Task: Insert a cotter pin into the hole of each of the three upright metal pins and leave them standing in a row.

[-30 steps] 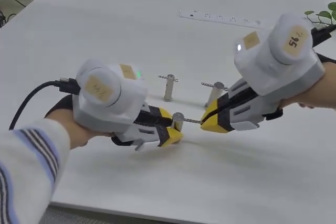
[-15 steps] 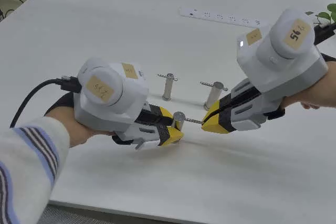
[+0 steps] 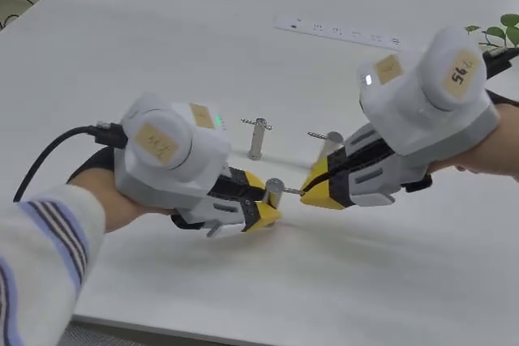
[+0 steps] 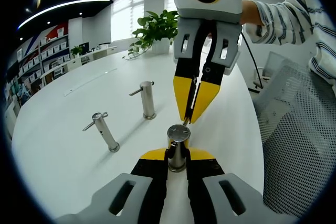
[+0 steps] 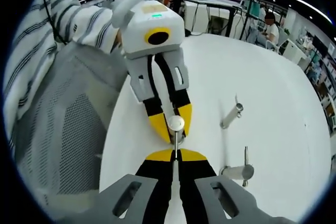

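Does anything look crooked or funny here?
Nothing much. One far metal pin stands straight; the other far pin looks slightly tilted, but that may just be the camera angle.

The right gripper (image 5: 174,156) is pinching a thin cotter pin (image 5: 176,141) between closed jaws. The cotter pin's tip is reaching the head of a metal pin (image 5: 176,124), which the left gripper (image 5: 172,127) is clamping from the far side. A second metal pin (image 5: 231,116) and a third metal pin (image 5: 237,171) are resting on the white table (image 5: 273,103) to the right.
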Motion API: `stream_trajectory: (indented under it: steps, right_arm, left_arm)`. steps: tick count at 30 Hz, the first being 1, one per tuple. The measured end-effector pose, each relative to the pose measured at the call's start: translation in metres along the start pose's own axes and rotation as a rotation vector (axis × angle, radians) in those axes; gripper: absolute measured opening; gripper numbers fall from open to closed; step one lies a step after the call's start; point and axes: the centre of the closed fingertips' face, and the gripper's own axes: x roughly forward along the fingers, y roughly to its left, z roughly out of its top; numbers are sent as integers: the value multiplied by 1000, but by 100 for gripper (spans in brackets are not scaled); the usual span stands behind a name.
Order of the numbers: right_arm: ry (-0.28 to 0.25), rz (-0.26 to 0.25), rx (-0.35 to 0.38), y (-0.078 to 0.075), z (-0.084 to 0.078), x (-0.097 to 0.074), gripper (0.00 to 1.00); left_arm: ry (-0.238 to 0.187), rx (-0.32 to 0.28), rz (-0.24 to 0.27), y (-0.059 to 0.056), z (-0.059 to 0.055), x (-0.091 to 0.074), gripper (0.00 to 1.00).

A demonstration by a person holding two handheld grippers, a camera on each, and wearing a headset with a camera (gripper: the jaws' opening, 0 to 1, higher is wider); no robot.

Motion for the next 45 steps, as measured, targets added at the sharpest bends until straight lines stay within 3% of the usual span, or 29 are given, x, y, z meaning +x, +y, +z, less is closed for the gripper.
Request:
stream_trajectory:
  steps: [12, 15, 17, 19, 20, 21, 30, 36, 45]
  right_arm:
    - [-47, 14, -26, 2, 10, 4, 5]
    - [-41, 3, -49, 3, 6, 3, 13]
    - [-27, 13, -48, 4, 1, 1, 13]
    - [-25, 8, -41, 3, -2, -2, 12]
    - [-27, 6, -37, 2, -2, -4, 11]
    - [-31, 6, -25, 1, -3, -5, 10]
    - [-55, 9, -14, 2, 5, -5, 3]
    - [-65, 5, -12, 2, 7, -3, 3]
    - [-111, -5, 73, 1, 8, -3, 4]
  left_arm:
    - [5, -7, -1, 0, -1, 1, 12]
    - [15, -13, 2, 0, -3, 1, 12]
    - [45, -7, 1, 1, -9, 2, 12]
    - [128, 31, 5, 1, -25, -1, 12]
    - [92, 15, 0, 1, -18, 2, 12]
    - [84, 8, 2, 5, -16, 2, 12]
    - [83, 12, 3, 9, -18, 1, 12]
    - [74, -23, 1, 9, -16, 1, 12]
    - [40, -56, -8, 6, -8, -1, 13]
